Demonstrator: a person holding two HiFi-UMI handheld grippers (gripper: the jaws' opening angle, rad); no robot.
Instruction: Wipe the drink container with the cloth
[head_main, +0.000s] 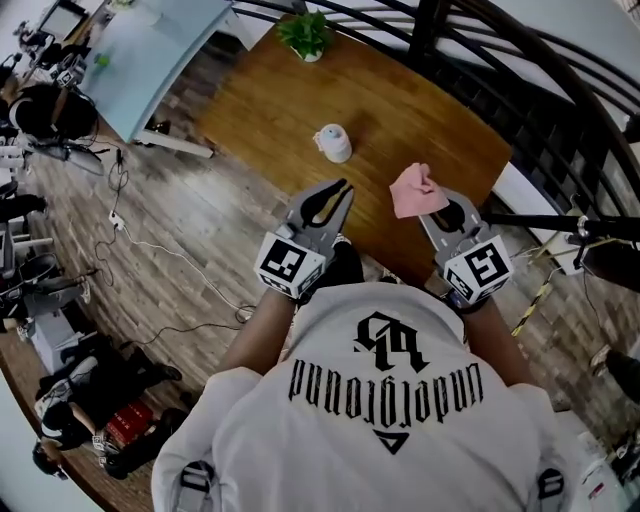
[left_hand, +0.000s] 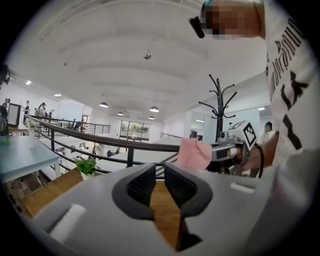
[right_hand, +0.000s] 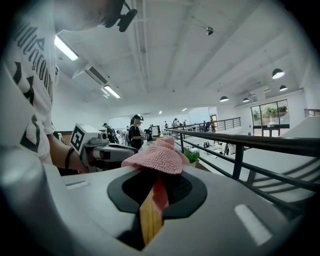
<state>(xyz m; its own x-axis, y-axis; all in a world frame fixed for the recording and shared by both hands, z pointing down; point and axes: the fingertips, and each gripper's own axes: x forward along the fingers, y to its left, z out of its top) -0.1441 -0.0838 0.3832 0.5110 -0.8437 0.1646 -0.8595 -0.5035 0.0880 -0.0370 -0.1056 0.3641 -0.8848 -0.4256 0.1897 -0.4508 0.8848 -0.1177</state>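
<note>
My right tool (right_hand: 156, 186) is clamped on the pink cloth (head_main: 413, 190); my left tool (head_main: 340, 192) is closed and empty. The drink container (head_main: 333, 143) stands upright near the worktop's (head_main: 420, 110) middle. I'd steady it with the left first, so wiping doesn't tip it.

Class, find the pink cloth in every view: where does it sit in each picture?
Head view: cloth right of centre, in the right gripper.
Left gripper view: cloth right of centre, above the jaws.
Right gripper view: cloth centre, between the jaws.
Shared landmark: potted plant.
</note>
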